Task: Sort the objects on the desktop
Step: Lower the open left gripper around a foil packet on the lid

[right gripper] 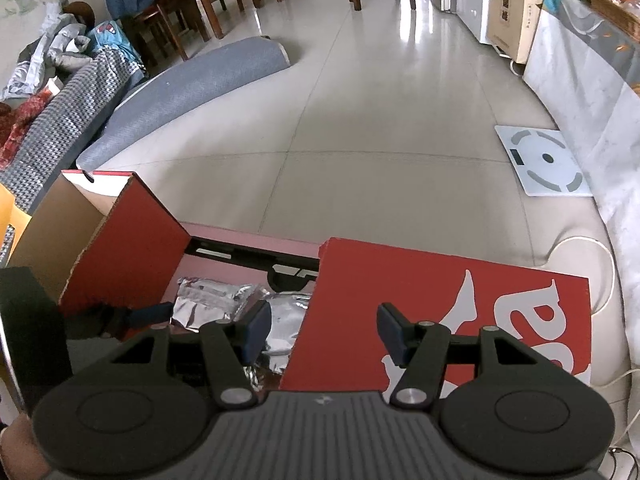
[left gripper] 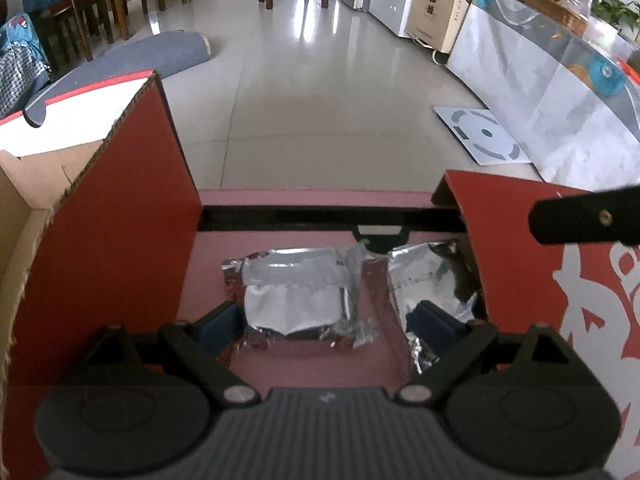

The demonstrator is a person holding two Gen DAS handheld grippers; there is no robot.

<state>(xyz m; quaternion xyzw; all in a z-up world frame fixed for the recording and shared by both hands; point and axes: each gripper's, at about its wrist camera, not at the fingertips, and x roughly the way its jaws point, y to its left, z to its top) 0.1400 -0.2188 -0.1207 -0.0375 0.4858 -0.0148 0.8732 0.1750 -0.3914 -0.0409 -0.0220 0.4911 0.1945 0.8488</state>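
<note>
Left tongs (left gripper: 326,318) hang apart around a foil packet (left gripper: 296,296) inside the red box (left gripper: 120,216); right tongs (right gripper: 320,330), also apart, straddle its flap (right gripper: 400,304). Likely next: close and lift.

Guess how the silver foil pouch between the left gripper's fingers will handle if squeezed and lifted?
The foil pouch looks crinkled, so probably soft: its edges may crumple and flop. The shiny film could be slippery against the pads. It lies flat in the red box, so rolling seems unlikely. The left gripper is open around it.
</note>
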